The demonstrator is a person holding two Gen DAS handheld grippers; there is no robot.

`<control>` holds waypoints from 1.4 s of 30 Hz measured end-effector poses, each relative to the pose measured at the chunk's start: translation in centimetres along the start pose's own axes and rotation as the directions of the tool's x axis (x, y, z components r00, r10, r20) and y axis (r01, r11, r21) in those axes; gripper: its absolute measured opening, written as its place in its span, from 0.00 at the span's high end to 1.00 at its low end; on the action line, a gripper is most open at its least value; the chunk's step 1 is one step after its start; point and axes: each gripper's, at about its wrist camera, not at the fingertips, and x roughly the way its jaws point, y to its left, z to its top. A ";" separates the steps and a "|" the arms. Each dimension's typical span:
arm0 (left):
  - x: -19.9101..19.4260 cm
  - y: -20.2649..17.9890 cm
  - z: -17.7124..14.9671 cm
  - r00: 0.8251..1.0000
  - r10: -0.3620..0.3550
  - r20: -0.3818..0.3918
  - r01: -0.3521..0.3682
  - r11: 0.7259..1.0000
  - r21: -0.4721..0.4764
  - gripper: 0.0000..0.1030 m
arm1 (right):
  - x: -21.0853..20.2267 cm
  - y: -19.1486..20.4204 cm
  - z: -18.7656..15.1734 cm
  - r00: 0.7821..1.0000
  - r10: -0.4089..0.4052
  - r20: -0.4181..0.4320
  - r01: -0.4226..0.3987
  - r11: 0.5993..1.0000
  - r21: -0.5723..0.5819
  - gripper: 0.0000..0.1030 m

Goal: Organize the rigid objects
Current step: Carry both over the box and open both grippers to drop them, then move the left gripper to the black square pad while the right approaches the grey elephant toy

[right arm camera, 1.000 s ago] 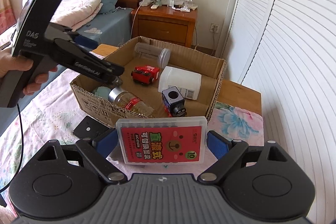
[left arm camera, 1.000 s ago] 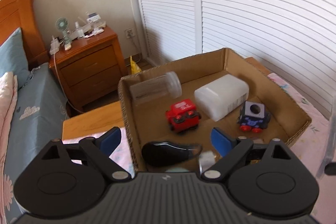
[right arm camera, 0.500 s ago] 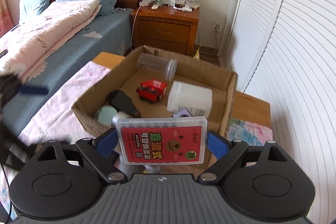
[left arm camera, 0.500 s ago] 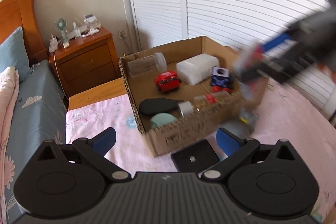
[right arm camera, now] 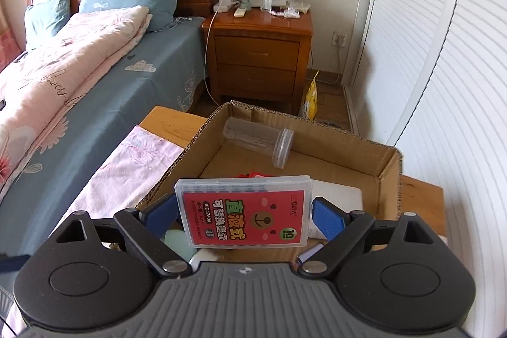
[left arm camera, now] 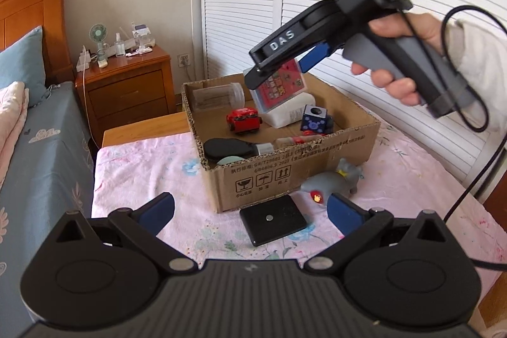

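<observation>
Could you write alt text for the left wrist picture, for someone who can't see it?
A hand-held right claw holds a red-labelled plastic case above an open cardboard box of toys on a pink floral cloth. The empty left claw sits open in the foreground.

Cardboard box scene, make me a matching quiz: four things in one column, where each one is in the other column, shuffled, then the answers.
Things:
1. red refill case
2. clear jar
3. black plate
4. grey toy

Places:
A. flat on the pink cloth before the cardboard box
B. held in the right gripper above the box
C. lying in the box's far corner
D. outside the box, by its front right corner

Pairs: 1-B, 2-C, 3-A, 4-D
</observation>
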 end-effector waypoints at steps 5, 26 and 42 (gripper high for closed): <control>-0.1 0.4 -0.3 1.000 0.020 0.010 -0.019 1.000 -0.012 0.01 | 1.3 0.0 -0.2 0.999 -0.027 -0.022 0.027 0.999 0.023 0.00; -0.5 0.4 -2.0 0.998 0.057 -0.032 -0.059 0.997 -0.048 0.01 | -4.5 1.6 -6.8 0.993 -0.118 0.019 0.115 0.984 0.134 0.00; -0.5 1.4 -4.2 0.993 0.100 -0.057 -0.106 0.987 -0.121 0.01 | -2.4 3.3 -15.6 0.988 -0.152 0.019 0.145 0.967 0.209 0.00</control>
